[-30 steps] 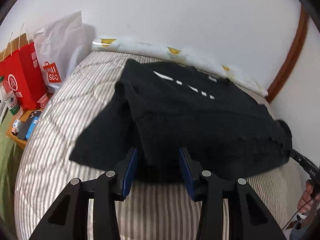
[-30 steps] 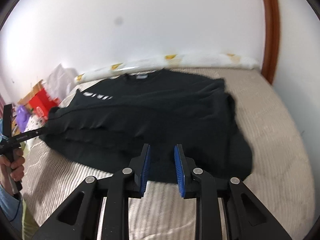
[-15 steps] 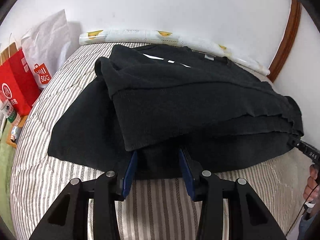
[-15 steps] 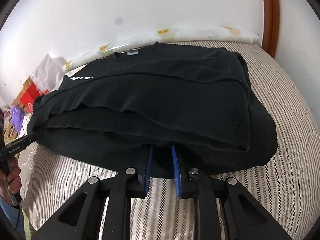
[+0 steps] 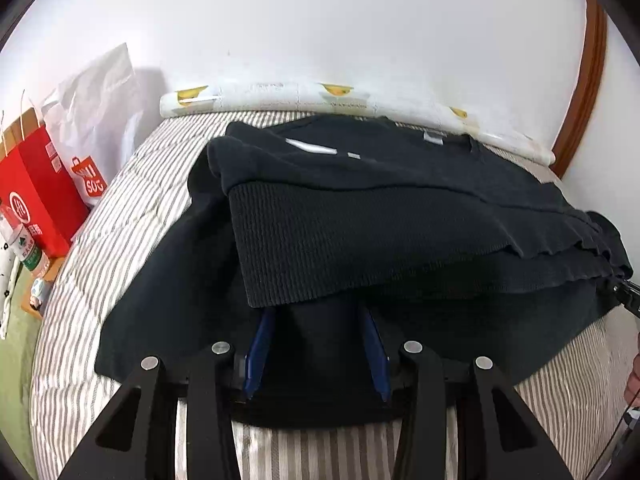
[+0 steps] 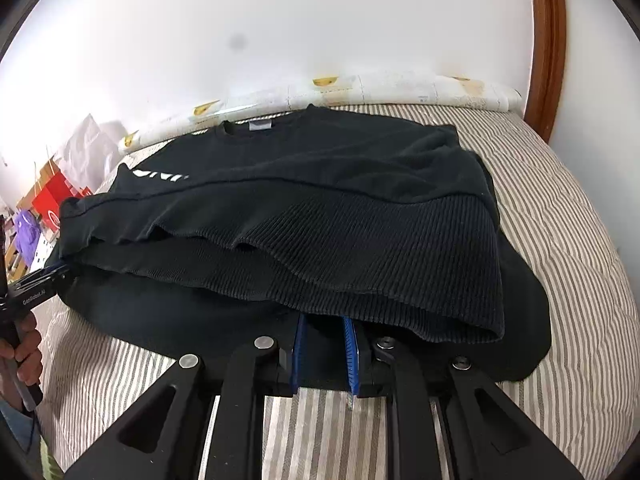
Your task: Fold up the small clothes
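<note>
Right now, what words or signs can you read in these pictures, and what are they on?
"GenRobot.AI": on the left gripper, small but readable.
"SOG", under a partly hidden line: orange logo on the white bag.
Round white emblem and white characters on the red bag: too small to read.
White print on the black sweatshirt: folded over, unreadable.
Bottle label: too blurred.

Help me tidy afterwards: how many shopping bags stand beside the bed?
2 in the left wrist view: a red paper bag at the far left, and a white bag behind it against the wall. Others may be hidden.
</note>
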`<state>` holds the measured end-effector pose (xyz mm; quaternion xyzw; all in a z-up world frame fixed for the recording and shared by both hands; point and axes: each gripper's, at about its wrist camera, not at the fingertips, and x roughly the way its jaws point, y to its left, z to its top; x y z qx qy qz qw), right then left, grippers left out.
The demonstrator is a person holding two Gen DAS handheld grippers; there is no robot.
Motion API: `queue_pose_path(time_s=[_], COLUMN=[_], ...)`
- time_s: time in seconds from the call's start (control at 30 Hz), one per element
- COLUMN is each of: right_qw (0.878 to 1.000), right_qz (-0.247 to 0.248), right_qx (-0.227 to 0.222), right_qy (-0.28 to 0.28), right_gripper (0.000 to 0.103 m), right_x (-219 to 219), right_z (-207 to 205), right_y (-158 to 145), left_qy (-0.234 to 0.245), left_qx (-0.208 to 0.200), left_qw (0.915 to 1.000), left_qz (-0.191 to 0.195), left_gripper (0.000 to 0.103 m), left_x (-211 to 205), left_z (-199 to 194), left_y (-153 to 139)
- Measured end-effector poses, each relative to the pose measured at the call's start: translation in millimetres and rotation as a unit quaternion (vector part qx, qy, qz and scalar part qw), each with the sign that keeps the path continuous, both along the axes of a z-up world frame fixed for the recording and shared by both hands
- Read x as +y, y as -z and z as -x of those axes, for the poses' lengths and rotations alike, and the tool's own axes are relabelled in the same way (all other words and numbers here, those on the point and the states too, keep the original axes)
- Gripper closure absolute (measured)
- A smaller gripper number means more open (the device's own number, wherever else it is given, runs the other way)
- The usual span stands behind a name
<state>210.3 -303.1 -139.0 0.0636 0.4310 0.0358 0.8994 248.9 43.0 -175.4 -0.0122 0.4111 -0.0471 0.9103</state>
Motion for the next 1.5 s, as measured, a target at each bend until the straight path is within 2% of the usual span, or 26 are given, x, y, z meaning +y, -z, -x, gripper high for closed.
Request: queue_pose_path(time_s=[0.33,0.5,0.57,0.63,0.67,0.83,0.87,1.0,1.13,1.43,1.5], right_qw=[0.999,1.000,1.000,0.999,0.999,0.998,0.998,0.998,0.998,0.998,0.998], right_qz=[0.016,0.002,-0.018,-0.032,-0.032,-0.005,-0.001,0.020,0.023,0.029,0.028], right_qx=[-0.033,-0.012,-0.003,-0.009,-0.017,-0.046,-0.044,-0.028,-0.001,0.017,0.021], right_qy=[-0.005,0.010,0.020,0.029,0.036,0.049,0.048,0.045,0.060,0.060,0.058], right_gripper=[0.089,0.089,0.089,0.089,0.085,0.083,0.080,0.055,0.053,0.052,0.052], right_x=[-5.6,-17.4,-22.4,-26.3,-27.6,-33.3,-34.7,-43.9,-62.7,-75.5,-77.0], right_z=[-43.1,-91.6,-112.3,-125.6,-130.1,-136.2,-135.9,-134.5,-141.3,-165.7,-173.3], right_y=[-24.3,-16.2,-17.0,-22.1,-26.0,-41.4,-40.5,-28.5,-13.0,2.8,7.9], left_qy=[-0.014,-0.025,-0.032,-0.039,-0.042,-0.048,-0.047,-0.035,-0.024,-0.017,-0.008], left_qx=[-0.021,-0.032,-0.041,-0.048,-0.051,-0.063,-0.061,-0.036,-0.018,0.004,0.008], left_qw=[0.9994,0.9990,0.9984,0.9978,0.9976,0.9966,0.9968,0.9986,0.9995,0.9998,0.9999], left_qz=[0.022,0.021,0.023,0.022,0.024,0.020,0.019,0.018,0.005,0.005,-0.005], left_gripper=[0.063,0.063,0.063,0.063,0.063,0.063,0.063,0.063,0.063,0.063,0.069], left_x=[0.9,3.6,6.9,8.5,9.5,17.2,18.6,21.5,16.0,9.9,5.1], left_z=[-51.0,-75.7,-84.2,-91.8,-95.4,-103.0,-104.5,-113.2,-127.6,-165.5,-169.2], left_y=[-16.1,-22.6,-27.8,-33.8,-37.1,-46.1,-44.7,-32.6,-21.2,1.2,5.8])
